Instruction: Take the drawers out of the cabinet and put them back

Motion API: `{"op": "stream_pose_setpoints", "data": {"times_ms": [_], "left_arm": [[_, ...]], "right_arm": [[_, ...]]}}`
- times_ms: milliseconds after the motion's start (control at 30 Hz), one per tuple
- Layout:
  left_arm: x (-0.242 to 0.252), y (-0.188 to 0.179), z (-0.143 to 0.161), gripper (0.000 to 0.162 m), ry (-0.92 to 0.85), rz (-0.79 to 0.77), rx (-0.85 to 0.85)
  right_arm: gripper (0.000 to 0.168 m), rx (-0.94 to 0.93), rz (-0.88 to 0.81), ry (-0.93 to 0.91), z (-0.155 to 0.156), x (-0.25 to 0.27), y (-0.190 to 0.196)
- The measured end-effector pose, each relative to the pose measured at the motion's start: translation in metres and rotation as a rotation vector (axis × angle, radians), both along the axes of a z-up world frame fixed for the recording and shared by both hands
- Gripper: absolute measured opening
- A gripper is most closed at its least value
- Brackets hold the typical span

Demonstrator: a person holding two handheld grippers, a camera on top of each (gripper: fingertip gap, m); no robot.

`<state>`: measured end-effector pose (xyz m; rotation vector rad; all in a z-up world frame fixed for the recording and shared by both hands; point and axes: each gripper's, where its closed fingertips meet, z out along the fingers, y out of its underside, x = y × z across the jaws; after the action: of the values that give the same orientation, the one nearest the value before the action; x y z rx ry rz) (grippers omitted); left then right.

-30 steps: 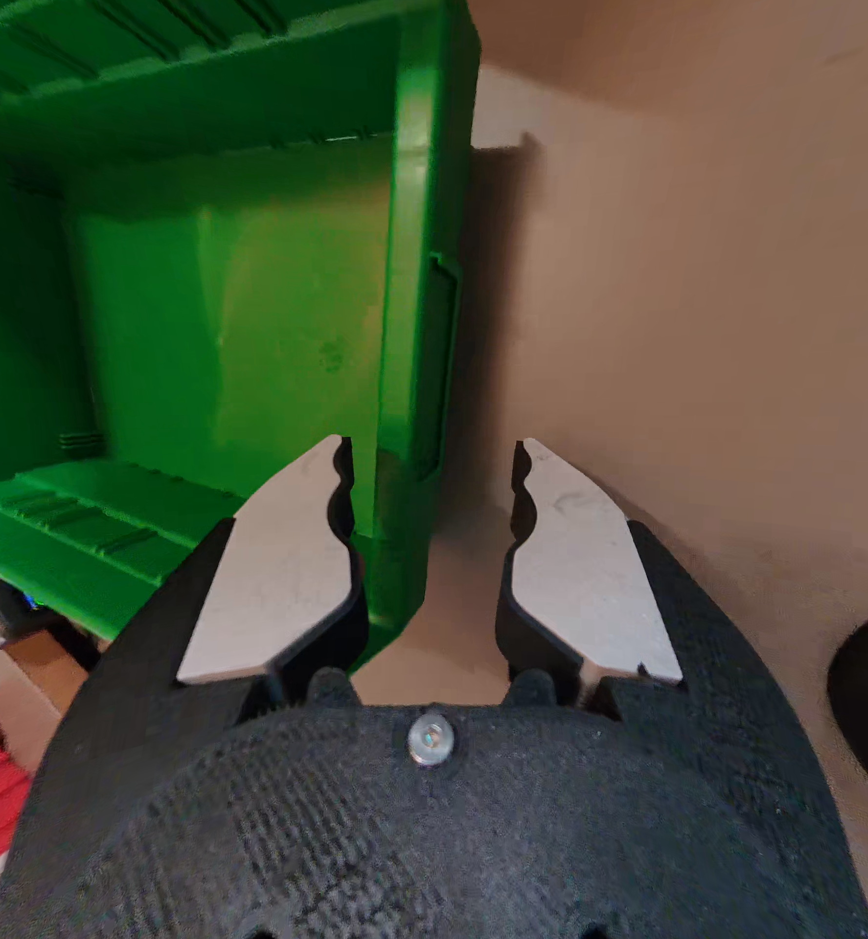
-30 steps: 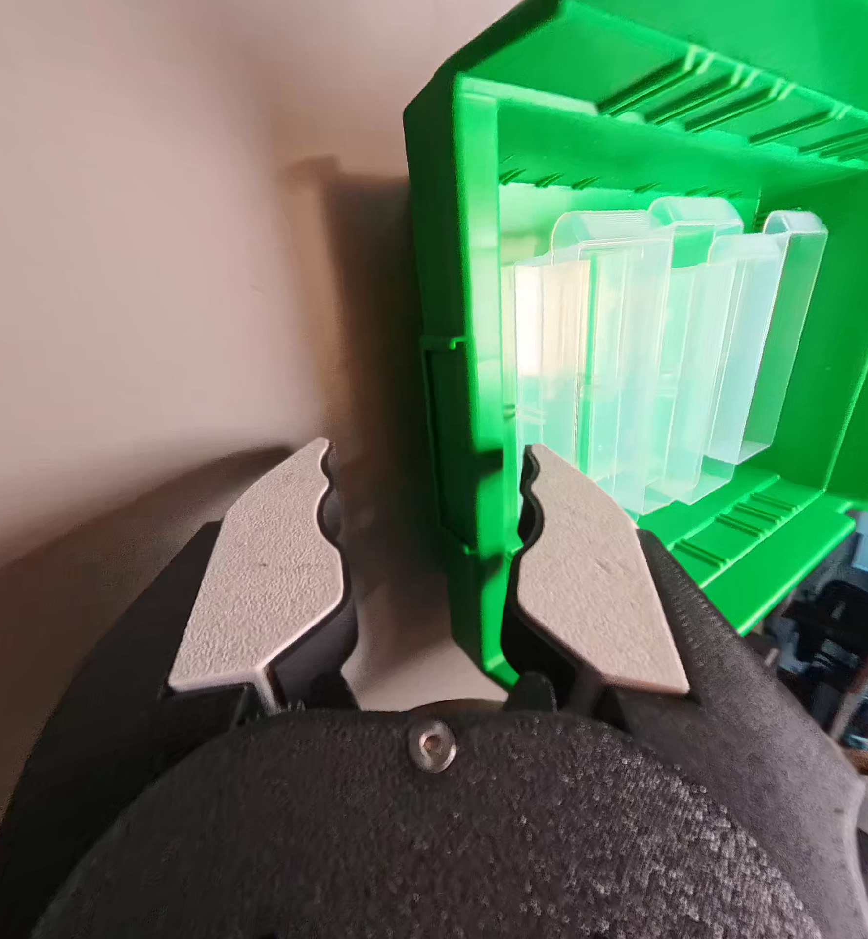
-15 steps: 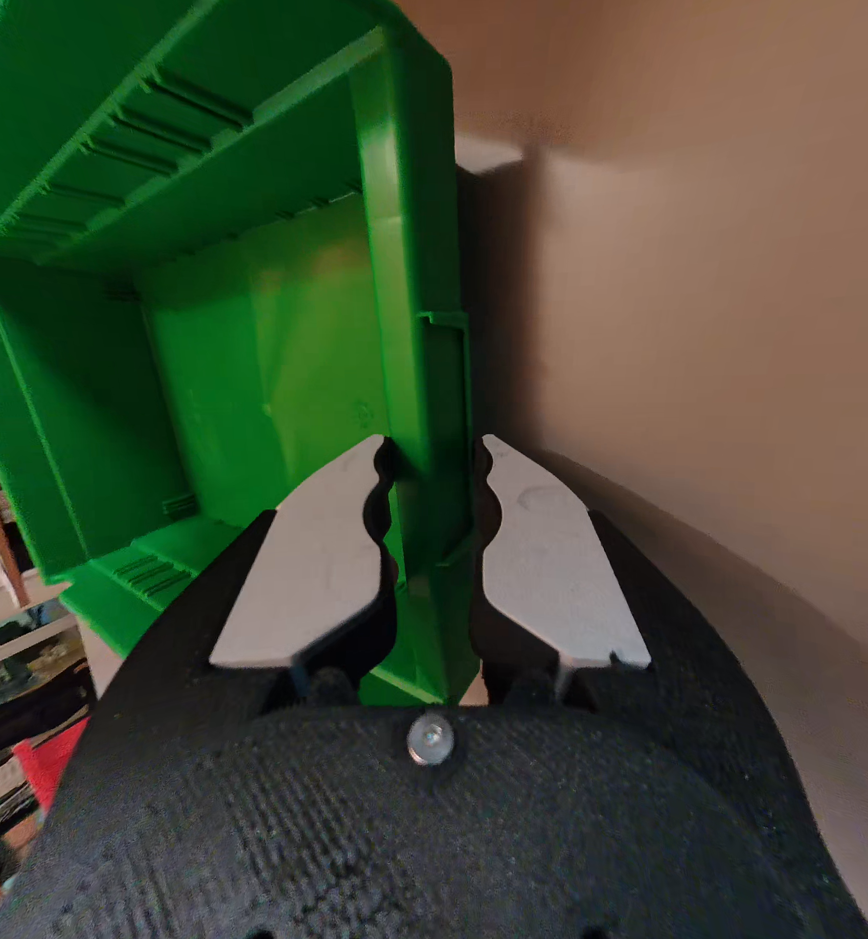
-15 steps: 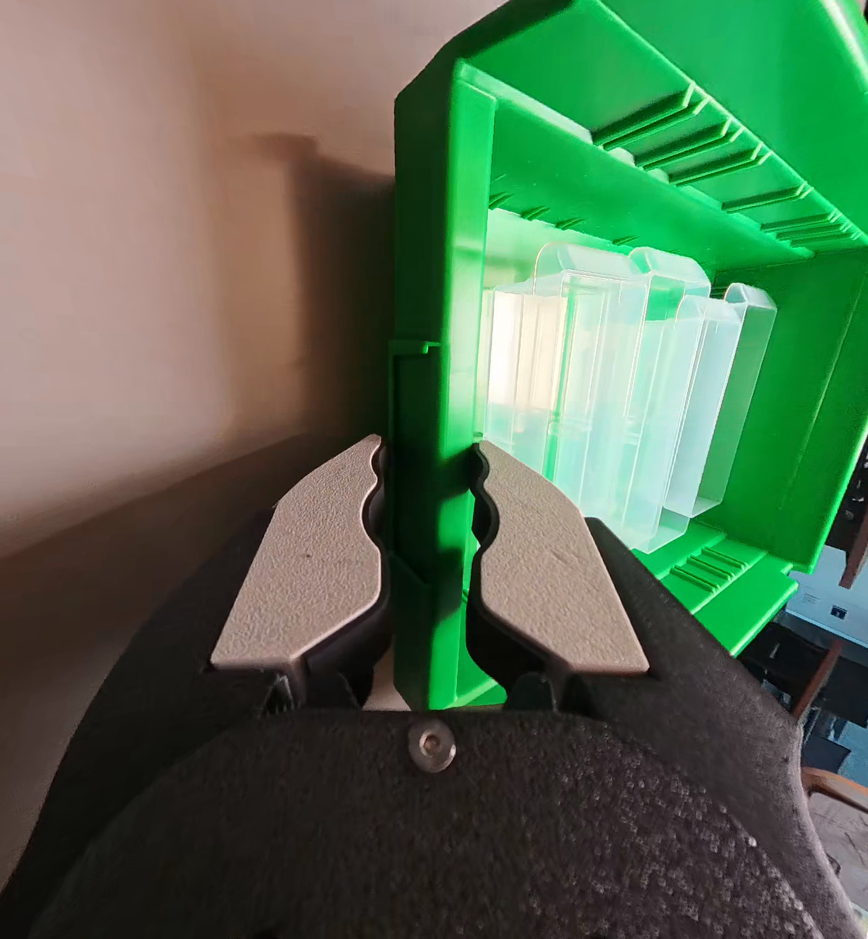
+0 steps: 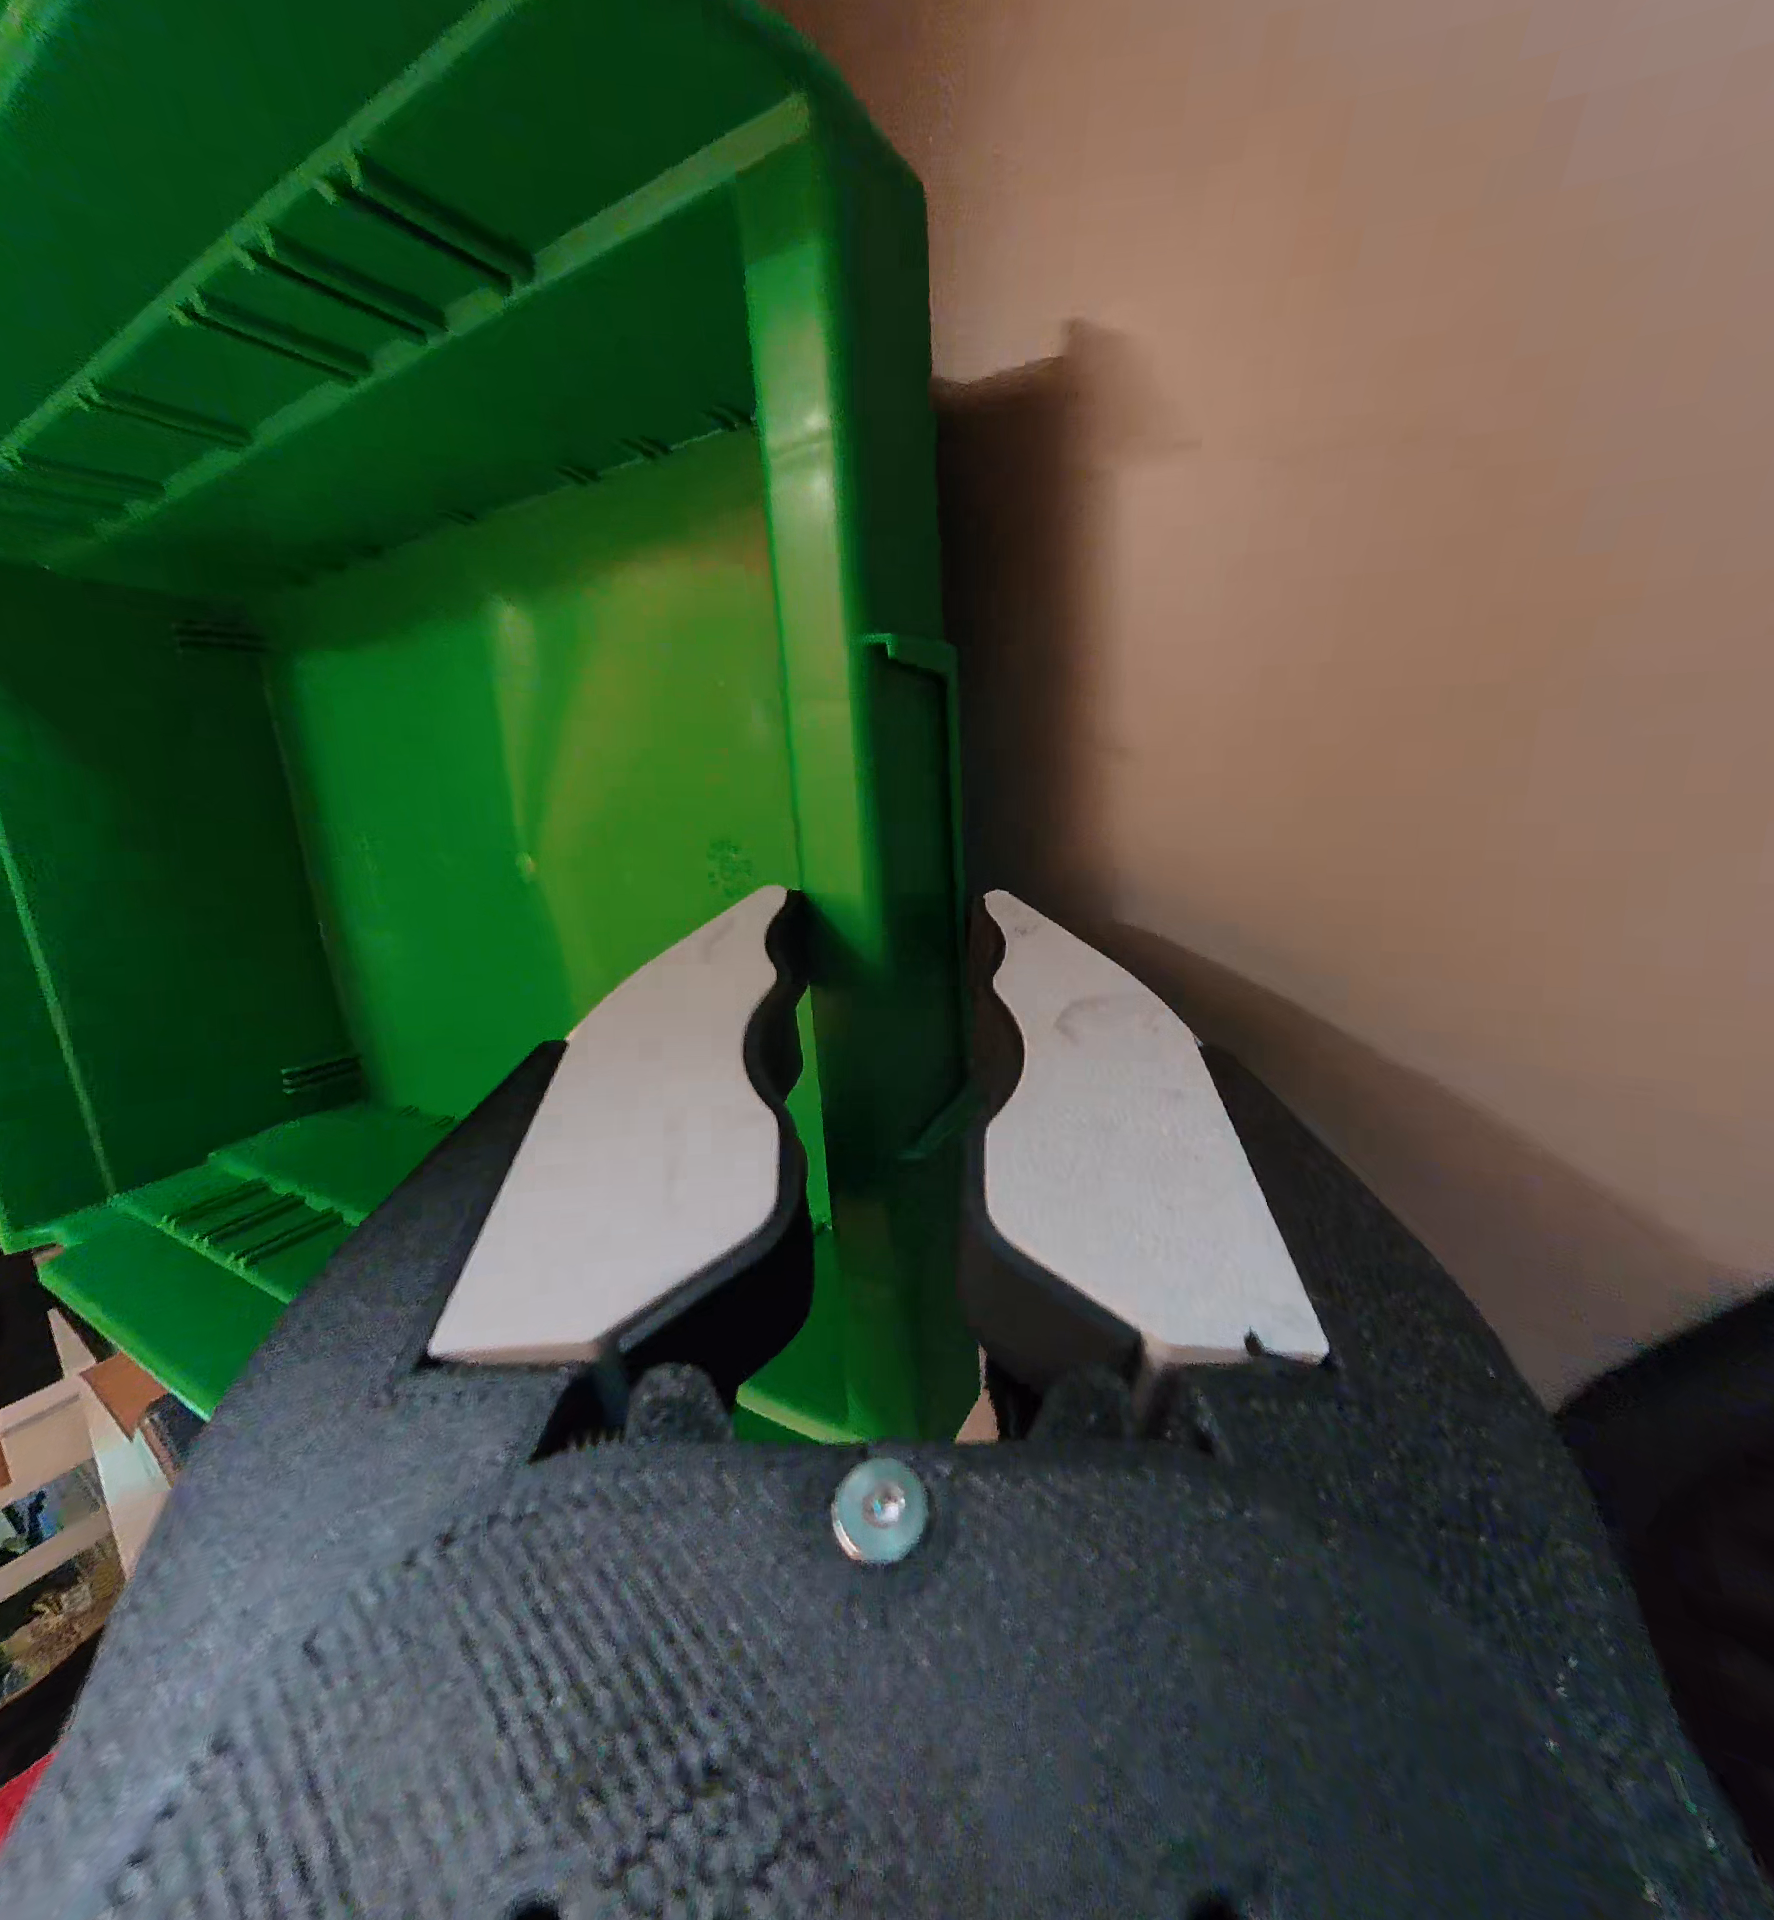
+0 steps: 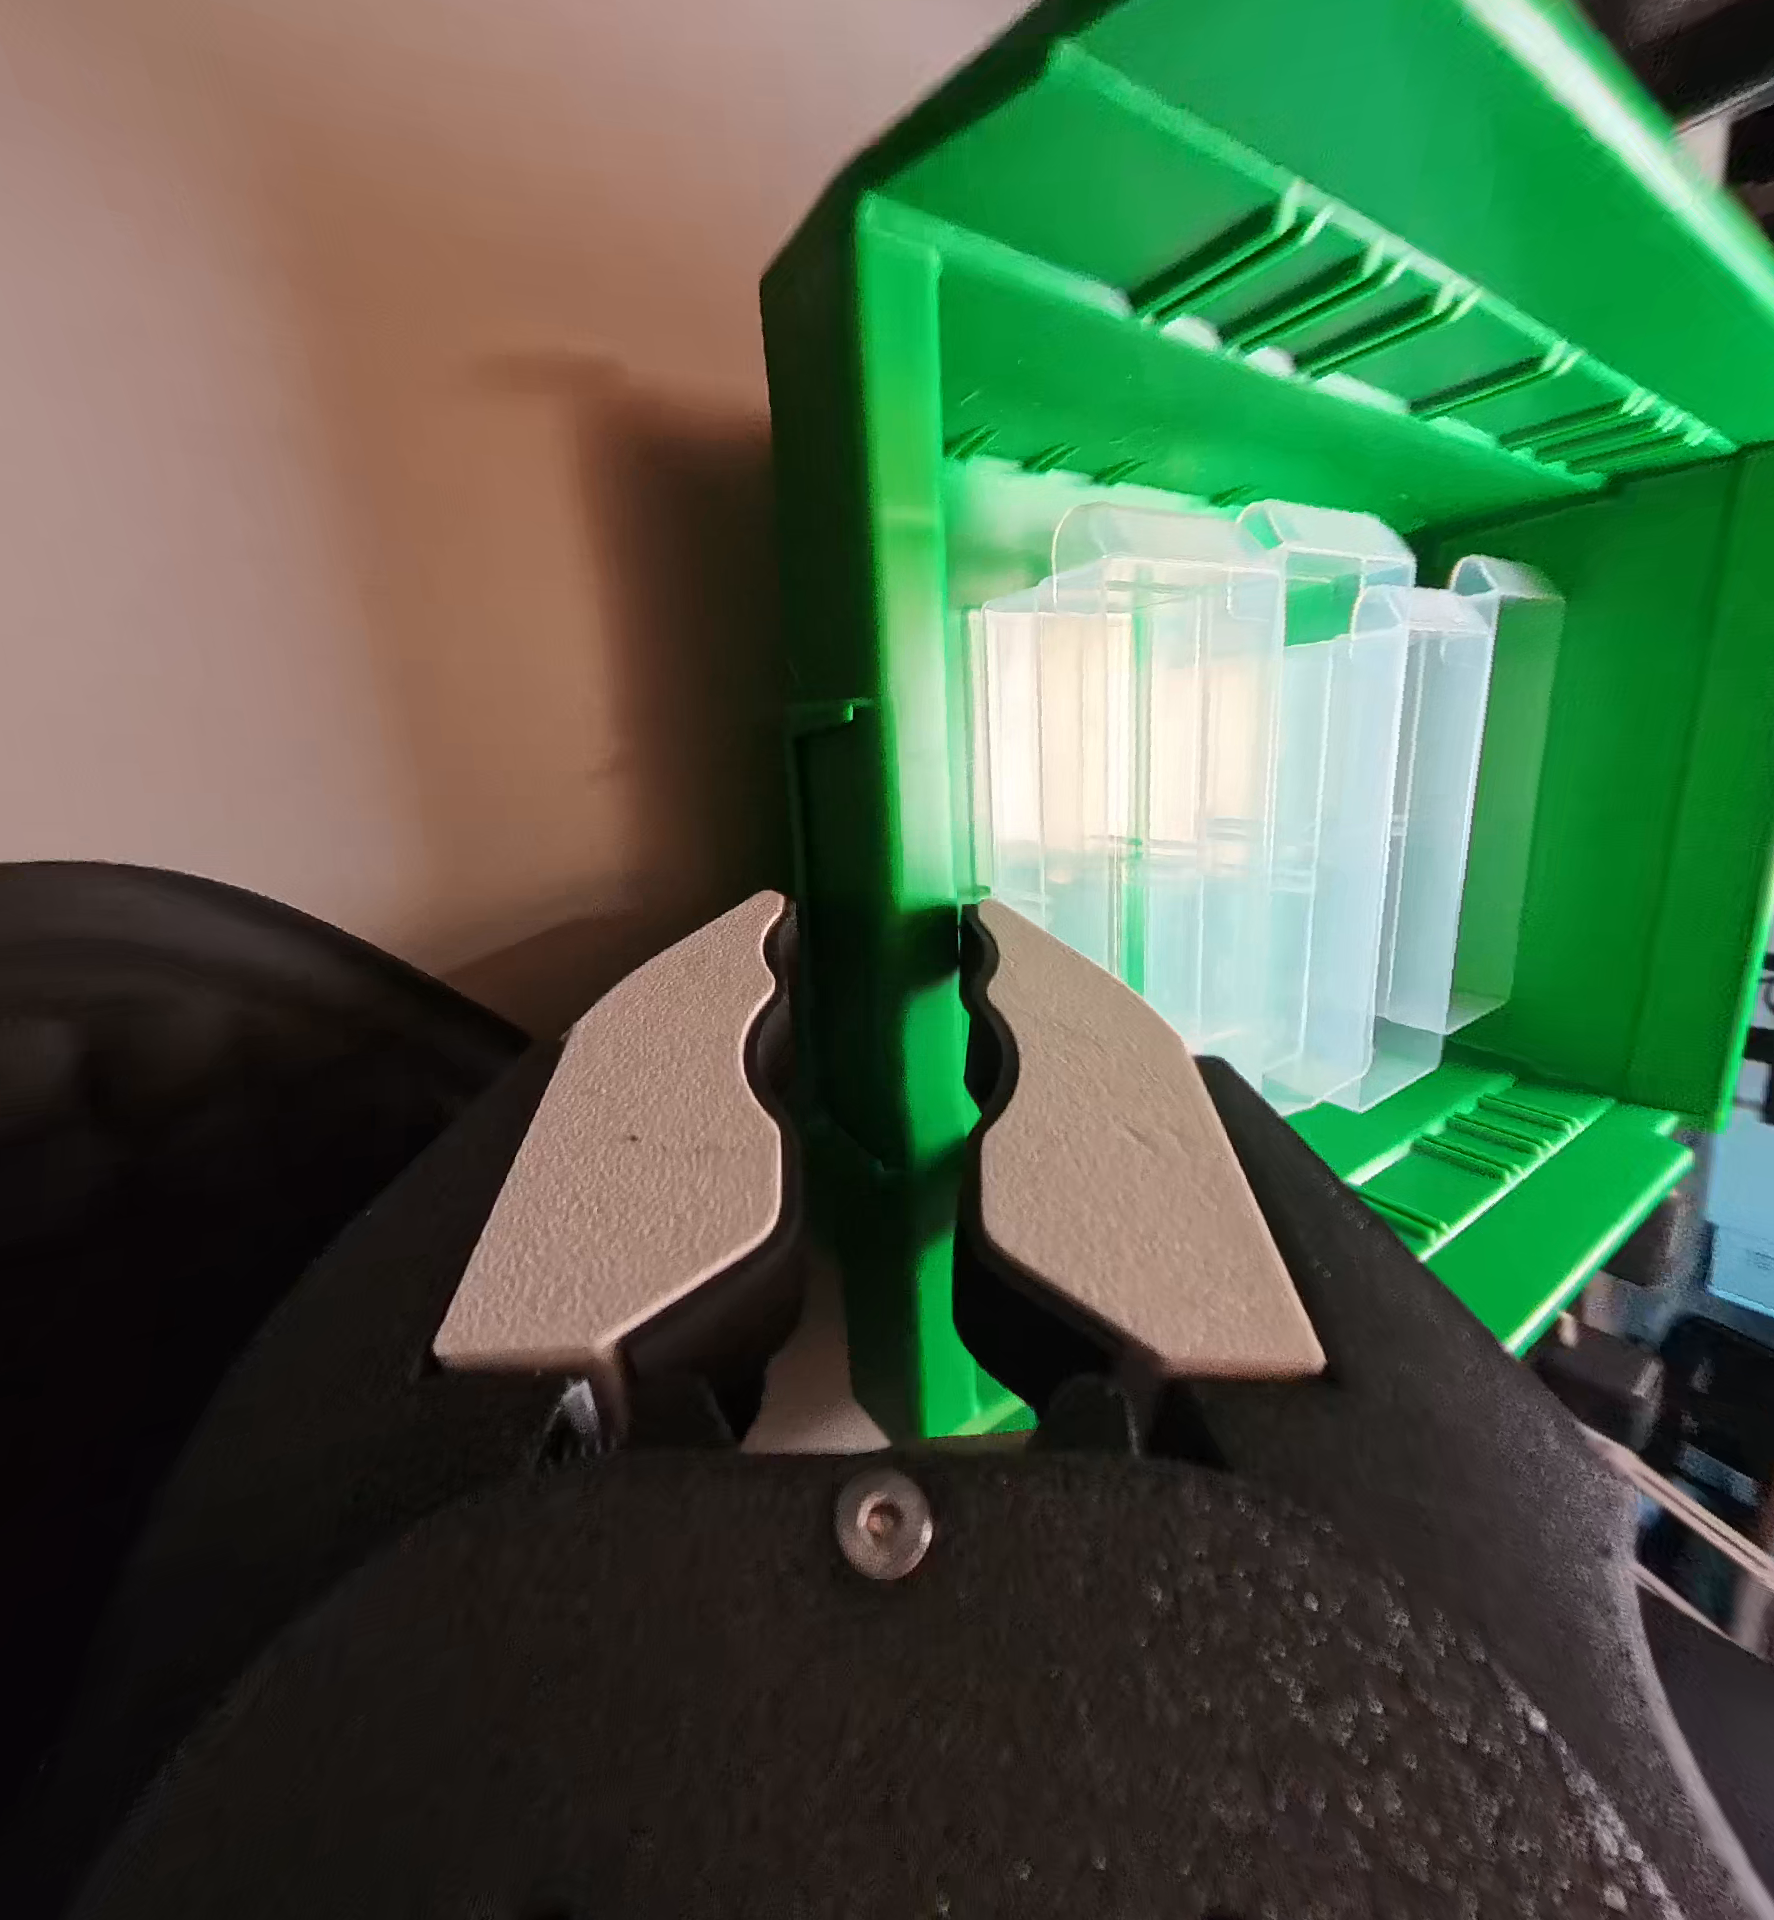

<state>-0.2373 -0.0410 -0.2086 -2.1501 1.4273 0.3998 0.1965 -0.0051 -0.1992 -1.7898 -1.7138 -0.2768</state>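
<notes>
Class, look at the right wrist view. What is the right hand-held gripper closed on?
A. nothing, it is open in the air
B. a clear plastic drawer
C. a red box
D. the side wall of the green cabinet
D: the right hand-held gripper has one finger on each face of the green cabinet side wall, while the clear plastic drawers sit untouched inside.
</notes>
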Motion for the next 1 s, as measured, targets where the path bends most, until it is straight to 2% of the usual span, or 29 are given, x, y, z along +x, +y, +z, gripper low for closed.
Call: {"op": "stream_pose_setpoints", "data": {"times_ms": [67,167,267,367,500,667,833,1000], "left_arm": [[0.006,-0.009,0.0,0.03,-0.004,-0.019,0.002],[0.021,-0.027,0.0,0.03,-0.009,-0.058,-0.004],[0.038,-0.05,0.0,0.03,-0.019,-0.09,-0.019],[0.05,-0.073,0.005,0.03,-0.018,-0.097,-0.025],[0.069,-0.101,0.01,0.03,-0.014,-0.111,-0.013],[0.091,-0.115,0.018,0.031,0.007,-0.126,0.049],[0.115,-0.106,0.018,0.032,0.046,-0.064,0.107],[0.15,-0.075,0.015,0.03,0.057,0.04,0.158]], "right_arm": [[0.03,-0.018,0.01,0.137,0.017,-0.011,-0.012],[0.033,0.047,-0.014,0.378,0.061,-0.016,-0.02],[0.034,0.215,-0.188,0.574,0.102,0.014,-0.005],[0.037,0.294,-0.377,0.714,0.117,0.054,0.001],[0.042,0.298,-0.534,0.816,0.11,0.083,0.0],[0.052,0.295,-0.669,0.83,0.079,0.097,0.007],[0.055,0.284,-0.748,0.916,0.063,0.097,0.013],[0.055,0.27,-0.769,0.934,0.052,0.09,0.019]]}}
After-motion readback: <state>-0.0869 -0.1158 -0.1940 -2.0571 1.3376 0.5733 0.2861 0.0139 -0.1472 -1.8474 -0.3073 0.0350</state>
